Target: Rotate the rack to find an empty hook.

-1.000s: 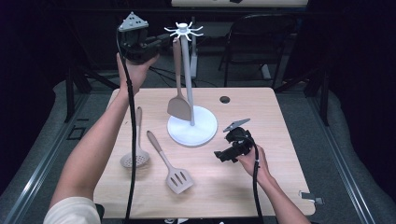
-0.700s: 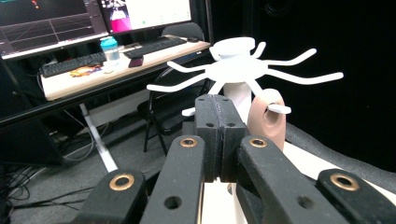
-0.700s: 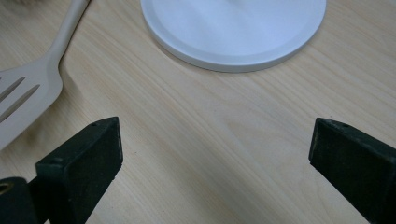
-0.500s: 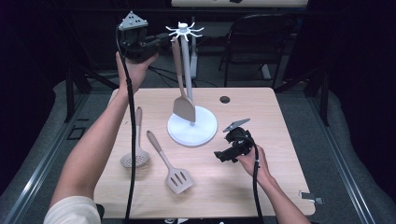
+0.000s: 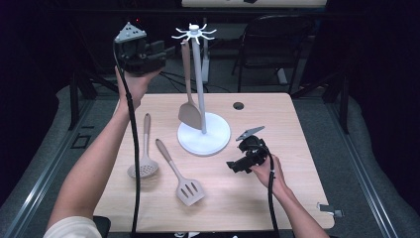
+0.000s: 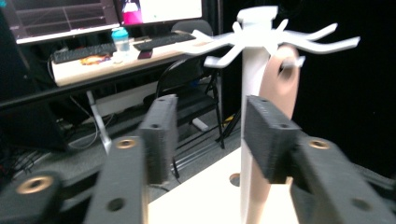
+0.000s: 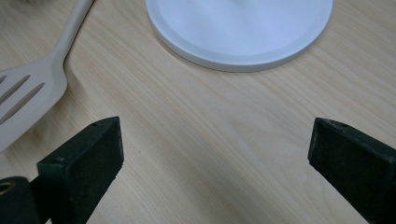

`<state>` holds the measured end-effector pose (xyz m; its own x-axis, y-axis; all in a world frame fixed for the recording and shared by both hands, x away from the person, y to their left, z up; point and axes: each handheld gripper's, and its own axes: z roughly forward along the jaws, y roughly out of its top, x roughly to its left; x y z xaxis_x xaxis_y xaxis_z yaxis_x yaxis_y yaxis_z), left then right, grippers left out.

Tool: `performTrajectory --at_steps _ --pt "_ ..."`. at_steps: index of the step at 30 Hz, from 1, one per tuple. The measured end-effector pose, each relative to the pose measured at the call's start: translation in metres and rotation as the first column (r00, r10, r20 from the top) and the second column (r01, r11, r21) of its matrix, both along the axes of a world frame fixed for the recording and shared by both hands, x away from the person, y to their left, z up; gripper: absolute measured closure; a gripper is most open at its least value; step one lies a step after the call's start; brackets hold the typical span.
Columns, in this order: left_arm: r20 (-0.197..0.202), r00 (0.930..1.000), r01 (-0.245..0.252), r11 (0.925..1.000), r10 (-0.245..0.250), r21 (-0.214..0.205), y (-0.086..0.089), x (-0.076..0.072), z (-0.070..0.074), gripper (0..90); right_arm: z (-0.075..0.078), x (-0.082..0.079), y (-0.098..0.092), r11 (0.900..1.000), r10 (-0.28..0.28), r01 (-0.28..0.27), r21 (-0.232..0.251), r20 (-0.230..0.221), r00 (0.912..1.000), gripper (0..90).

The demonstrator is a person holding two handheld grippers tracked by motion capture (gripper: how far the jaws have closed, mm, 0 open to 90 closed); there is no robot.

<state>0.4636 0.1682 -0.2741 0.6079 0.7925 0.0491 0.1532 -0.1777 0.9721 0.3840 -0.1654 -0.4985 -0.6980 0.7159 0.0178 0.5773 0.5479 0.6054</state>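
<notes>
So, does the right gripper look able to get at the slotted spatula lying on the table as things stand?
Probably yes. The right gripper rests low on the table with its jaws open, pointing toward the slotted spatula, and bare table lies between them. The white stand base sits off to one side.

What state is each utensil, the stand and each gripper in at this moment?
Solid spatula: hanging by its handle hole from a hook of the stand, blade off the base.
Stand: upright on the table.
Skimmer: lying flat on the table.
Slotted spatula: lying flat on the table.
Left gripper: raised near the hooks, jaws just opened, nothing between them.
Right gripper: low over the table, open, empty.
</notes>
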Motion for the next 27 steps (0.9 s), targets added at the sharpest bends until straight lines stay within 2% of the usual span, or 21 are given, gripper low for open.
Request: performTrajectory --at_steps 2,6,8,12,15,17,19,27 --pt "-0.02 0.9998 -0.009 0.9999 0.009 -0.01 0.006 0.0 -0.008 46.6 -0.001 0.0 0.001 0.9999 -0.002 0.002 0.015 0.002 1.0 3.3" --pt "-0.064 0.9976 -0.026 0.9996 0.026 -0.013 0.018 0.001 -0.027 38.0 -0.001 0.0 0.002 1.0 -0.001 0.001 0.001 0.0 1.0 3.5" --pt "-0.088 0.9957 -0.03 0.9995 0.03 -0.003 0.023 0.001 -0.038 34.7 -0.002 0.0 0.003 0.9999 0.003 -0.003 0.011 -0.003 1.0 3.6" --pt "-0.129 0.9906 -0.044 0.9989 0.046 0.016 0.031 0.001 -0.058 26.1 -0.002 -0.001 0.004 0.9998 0.012 -0.012 -0.013 -0.011 0.9999 4.0" --pt "-0.159 0.9856 -0.053 0.9981 0.057 0.031 0.036 0.0 -0.074 22.0 -0.003 -0.001 0.004 0.9999 0.015 -0.015 -0.008 -0.016 0.9998 4.0" --pt "-0.184 0.9808 -0.057 0.9975 0.063 0.042 0.04 -0.002 -0.086 19.2 -0.002 -0.001 0.004 0.9995 0.014 -0.014 -0.028 -0.014 0.9998 4.1" --pt "-0.208 0.9757 -0.06 0.9971 0.069 0.046 0.043 -0.004 -0.098 17.4 -0.004 -0.001 0.005 0.9997 0.022 -0.022 -0.011 -0.016 0.9996 4.1" --pt "-0.293 0.9528 -0.062 0.9953 0.081 0.075 0.051 -0.01 -0.141 15.5 -0.007 -0.001 0.008 0.999 0.035 -0.035 -0.028 -0.025 0.9991 4.3"
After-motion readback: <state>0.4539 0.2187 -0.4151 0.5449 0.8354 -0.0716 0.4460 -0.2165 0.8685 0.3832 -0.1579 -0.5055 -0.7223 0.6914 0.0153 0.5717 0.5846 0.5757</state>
